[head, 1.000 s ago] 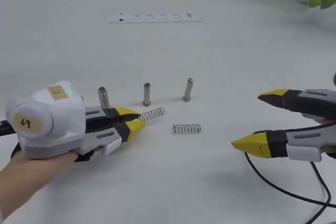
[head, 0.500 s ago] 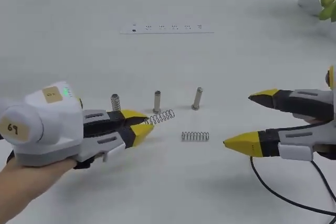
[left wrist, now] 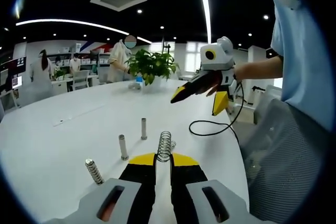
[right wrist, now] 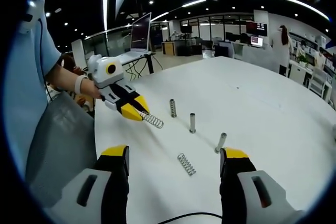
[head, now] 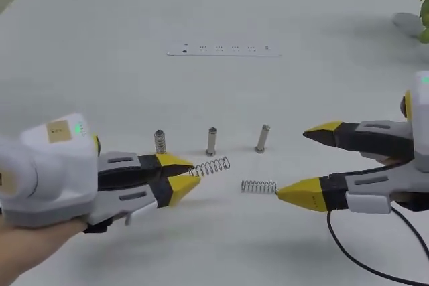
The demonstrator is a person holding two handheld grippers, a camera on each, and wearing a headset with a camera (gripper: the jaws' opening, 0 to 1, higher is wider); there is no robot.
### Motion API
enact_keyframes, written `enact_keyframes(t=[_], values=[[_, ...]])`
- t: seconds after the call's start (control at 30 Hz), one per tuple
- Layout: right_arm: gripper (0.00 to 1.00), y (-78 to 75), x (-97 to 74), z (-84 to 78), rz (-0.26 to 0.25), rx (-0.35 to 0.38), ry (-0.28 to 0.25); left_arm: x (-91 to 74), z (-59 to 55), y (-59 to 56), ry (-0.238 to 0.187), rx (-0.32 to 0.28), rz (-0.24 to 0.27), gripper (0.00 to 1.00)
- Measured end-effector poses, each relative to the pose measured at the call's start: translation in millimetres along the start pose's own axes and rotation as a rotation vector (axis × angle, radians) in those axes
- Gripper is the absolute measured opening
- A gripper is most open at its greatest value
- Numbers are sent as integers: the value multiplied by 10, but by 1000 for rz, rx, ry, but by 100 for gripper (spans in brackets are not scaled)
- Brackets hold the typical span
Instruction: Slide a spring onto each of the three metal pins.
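Three metal pins stand in a row on the white table. The left pin (head: 159, 142) carries a spring; the middle pin (head: 212, 140) and right pin (head: 263, 138) are bare. My left gripper (head: 190, 173) is shut on one end of a second spring (head: 212, 166), which sticks out from the tips just in front of the middle pin. In the left gripper view that held spring (left wrist: 165, 146) rises between the jaws. A third spring (head: 259, 186) lies flat on the table. My right gripper (head: 300, 163) is open, its lower tip right beside this loose spring (right wrist: 186, 164).
A white power strip (head: 222, 49) lies further back on the table. A potted plant (head: 422, 5) stands at the far right corner. The right gripper's black cable (head: 365, 259) trails over the table at the lower right. People stand in the background office.
The head camera has shifted. My right gripper has moved left, closer to the loose spring. My left gripper still holds its spring near the middle pin.
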State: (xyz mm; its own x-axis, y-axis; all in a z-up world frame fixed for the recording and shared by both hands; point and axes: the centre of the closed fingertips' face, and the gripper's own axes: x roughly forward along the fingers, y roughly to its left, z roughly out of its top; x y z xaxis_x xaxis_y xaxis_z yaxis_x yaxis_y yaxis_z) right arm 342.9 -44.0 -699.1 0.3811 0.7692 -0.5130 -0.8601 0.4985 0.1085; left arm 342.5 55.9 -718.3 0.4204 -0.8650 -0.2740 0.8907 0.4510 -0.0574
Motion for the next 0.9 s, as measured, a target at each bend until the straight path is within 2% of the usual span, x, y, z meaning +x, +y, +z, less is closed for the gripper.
enact_keyframes(t=[0.33,0.4,0.53,0.77,0.9], values=[[57,163,178,100,92,12,-5,-69,77,-83,-7,16,-14,2],[55,203,221,137,115,38,-16,-83,106,-90,-13,18,-11,2],[50,270,297,195,153,44,-28,-102,160,-103,-27,24,-7,2],[40,397,405,228,239,3,16,-135,187,-146,-31,31,-13,2],[36,421,438,246,265,-24,33,-151,177,-176,-27,32,-16,2]])
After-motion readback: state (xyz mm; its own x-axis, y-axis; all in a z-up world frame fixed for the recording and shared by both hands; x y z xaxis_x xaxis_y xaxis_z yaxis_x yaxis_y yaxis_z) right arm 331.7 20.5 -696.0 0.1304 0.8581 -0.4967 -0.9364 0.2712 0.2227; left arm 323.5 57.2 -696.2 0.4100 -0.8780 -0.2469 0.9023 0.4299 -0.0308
